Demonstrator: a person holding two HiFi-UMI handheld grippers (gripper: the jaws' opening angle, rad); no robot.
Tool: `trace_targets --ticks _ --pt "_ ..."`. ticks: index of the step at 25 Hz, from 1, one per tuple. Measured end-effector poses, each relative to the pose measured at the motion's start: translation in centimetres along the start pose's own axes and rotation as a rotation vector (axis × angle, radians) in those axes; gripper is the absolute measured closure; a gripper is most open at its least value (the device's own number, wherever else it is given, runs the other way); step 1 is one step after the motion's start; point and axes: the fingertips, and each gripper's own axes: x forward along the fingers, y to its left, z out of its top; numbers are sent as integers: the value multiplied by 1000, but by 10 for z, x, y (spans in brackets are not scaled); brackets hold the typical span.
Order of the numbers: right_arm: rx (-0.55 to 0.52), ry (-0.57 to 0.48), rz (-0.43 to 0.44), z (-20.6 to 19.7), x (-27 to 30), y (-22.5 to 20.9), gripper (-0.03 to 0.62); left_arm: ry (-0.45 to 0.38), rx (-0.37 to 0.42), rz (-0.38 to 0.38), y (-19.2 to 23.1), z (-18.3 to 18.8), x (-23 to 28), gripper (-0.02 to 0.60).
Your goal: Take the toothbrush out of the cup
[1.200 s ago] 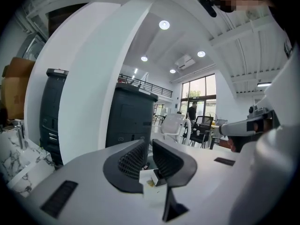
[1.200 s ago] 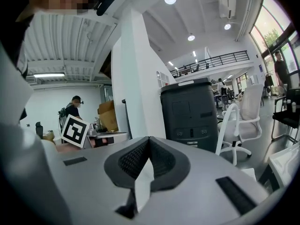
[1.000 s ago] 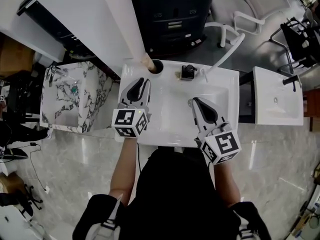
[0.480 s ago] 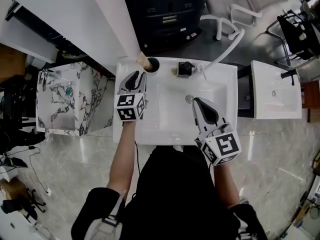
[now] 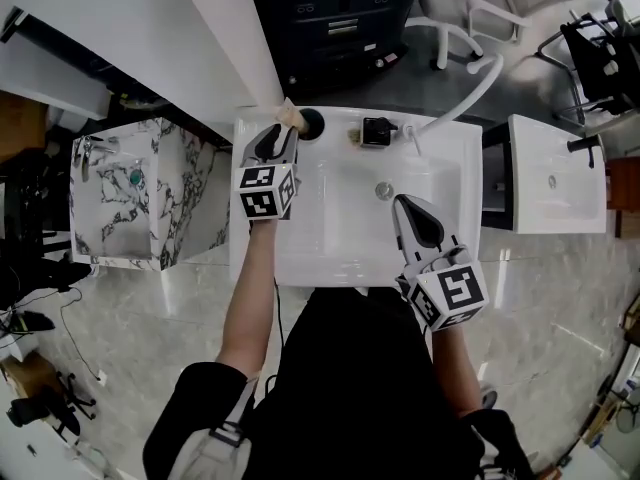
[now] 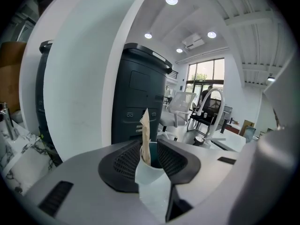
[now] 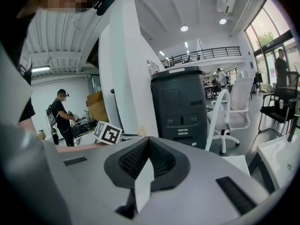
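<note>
The cup (image 6: 146, 172), white outside and teal inside, stands on the back left corner of the white sink (image 5: 340, 243). The toothbrush (image 6: 145, 135) stands upright in it, its top in a pale tan wrapper.

The left gripper (image 5: 285, 132) is held low at that corner. Its dark ribbed fingers (image 6: 124, 163) are apart, and in the left gripper view the cup sits in the gap between their tips. Whether they touch the cup I cannot tell.

The right gripper (image 5: 401, 203) hangs over the basin, well apart from the cup. Its fingers (image 7: 131, 161) are pressed together with nothing between them.

The only print that shows clearly is the black-and-white square marker on each gripper's cube (image 5: 266, 191). A dark cabinet (image 6: 140, 97) behind the sink carries small pale marks, too small to read. A black faucet (image 5: 377, 131) sits at the middle of the sink's back edge.
</note>
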Motion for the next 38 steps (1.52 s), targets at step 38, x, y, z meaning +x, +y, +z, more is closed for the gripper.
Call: trace_targets --ticks 38 --pt "37 -28 -25 -2 -25 -17 563 -125 0 4 -18 58 -11 531"
